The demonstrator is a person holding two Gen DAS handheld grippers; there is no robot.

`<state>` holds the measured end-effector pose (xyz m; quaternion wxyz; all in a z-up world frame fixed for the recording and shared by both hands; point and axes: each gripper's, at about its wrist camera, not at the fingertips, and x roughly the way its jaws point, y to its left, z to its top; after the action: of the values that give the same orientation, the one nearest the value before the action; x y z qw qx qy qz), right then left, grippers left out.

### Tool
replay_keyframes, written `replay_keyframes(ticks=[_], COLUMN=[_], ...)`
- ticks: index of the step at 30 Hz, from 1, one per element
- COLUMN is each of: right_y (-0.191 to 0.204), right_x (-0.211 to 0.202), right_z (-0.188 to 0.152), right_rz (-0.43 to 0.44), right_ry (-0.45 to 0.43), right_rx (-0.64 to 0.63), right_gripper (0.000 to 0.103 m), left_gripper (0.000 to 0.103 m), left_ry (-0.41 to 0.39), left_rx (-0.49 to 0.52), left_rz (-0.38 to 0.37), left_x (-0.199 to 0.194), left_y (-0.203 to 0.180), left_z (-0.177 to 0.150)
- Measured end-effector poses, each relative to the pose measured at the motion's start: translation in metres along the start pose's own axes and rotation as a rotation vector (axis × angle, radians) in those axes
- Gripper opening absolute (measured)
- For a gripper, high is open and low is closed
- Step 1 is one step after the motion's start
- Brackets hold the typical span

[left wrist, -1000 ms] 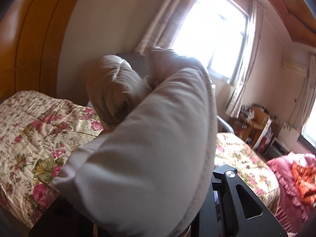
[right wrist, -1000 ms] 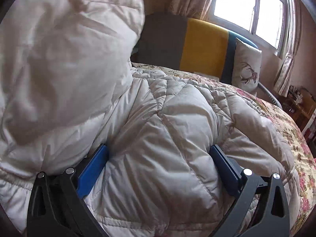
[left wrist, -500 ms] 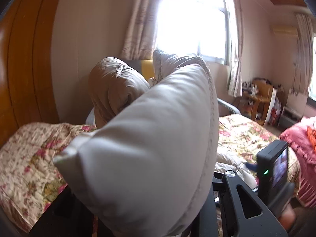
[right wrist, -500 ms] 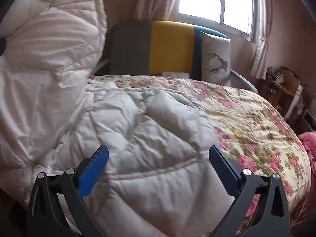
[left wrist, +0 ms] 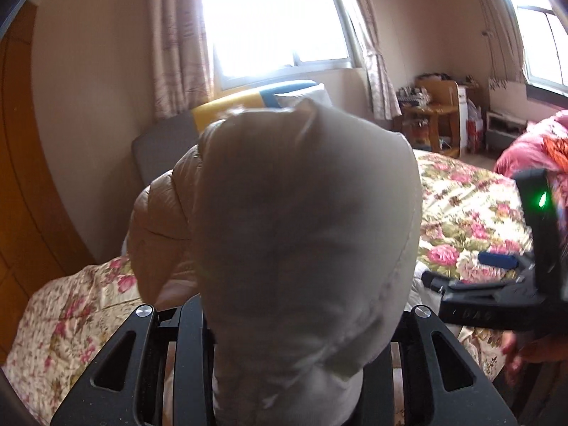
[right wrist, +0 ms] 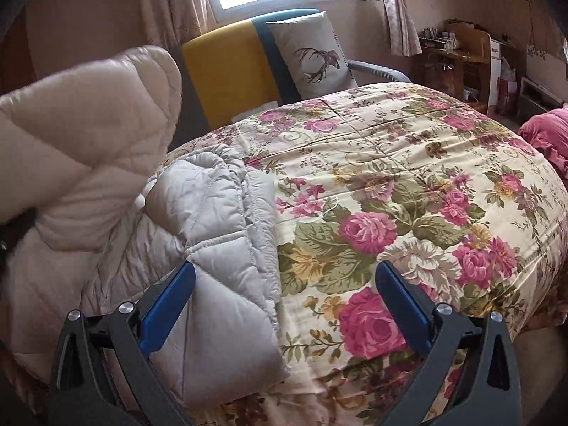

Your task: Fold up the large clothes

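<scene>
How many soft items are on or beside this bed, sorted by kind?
Puffer jacket: 1
Floral quilt: 1
Deer-print cushion: 1
Pink bedding: 1
Total: 4

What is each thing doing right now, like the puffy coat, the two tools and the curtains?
Puffy coat: partly folded on the bed, one end lifted.
Left tool: jaws opening, coat fabric bunched between them.
Right tool: open, holding nothing.
Floral quilt: spread flat over the bed.
Curtains: drawn aside.
Deer pillow: propped upright against the sofa back.
</scene>
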<state>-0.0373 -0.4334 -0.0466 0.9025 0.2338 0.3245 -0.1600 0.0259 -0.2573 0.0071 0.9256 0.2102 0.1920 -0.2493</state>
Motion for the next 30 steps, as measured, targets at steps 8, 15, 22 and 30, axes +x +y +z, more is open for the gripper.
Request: replay_keyframes(ticks=[8, 15, 22, 30], right_y=[-0.039, 0.049, 0.119, 0.048], right_x=[-0.035, -0.045, 0.010, 0.042], right_z=[0.033, 0.085, 0.078, 0.046], right_rz=[0.044, 0.195, 0.040, 0.064], right_ry=[-0.049, -0.048, -0.007, 0.005], right_rx=[0.158, -0.189, -0.508, -0.229], right_gripper=[0.101, 0.101, 0.101, 0.101], left_gripper=[0.050, 0.054, 0.059, 0.066], left_ry=[-0.006, -0.036, -0.024, -0.027], left_rx=[0.219, 0.317, 0.283, 0.071], left_rz=[0.001, 0.033, -0.029, -0.336], left_x=[0.030, 0.033, 0.015, -0.052], left_y=[-0.057, -0.074, -0.064, 0.009], left_z=[-0.032, -0.053, -0.054, -0.058])
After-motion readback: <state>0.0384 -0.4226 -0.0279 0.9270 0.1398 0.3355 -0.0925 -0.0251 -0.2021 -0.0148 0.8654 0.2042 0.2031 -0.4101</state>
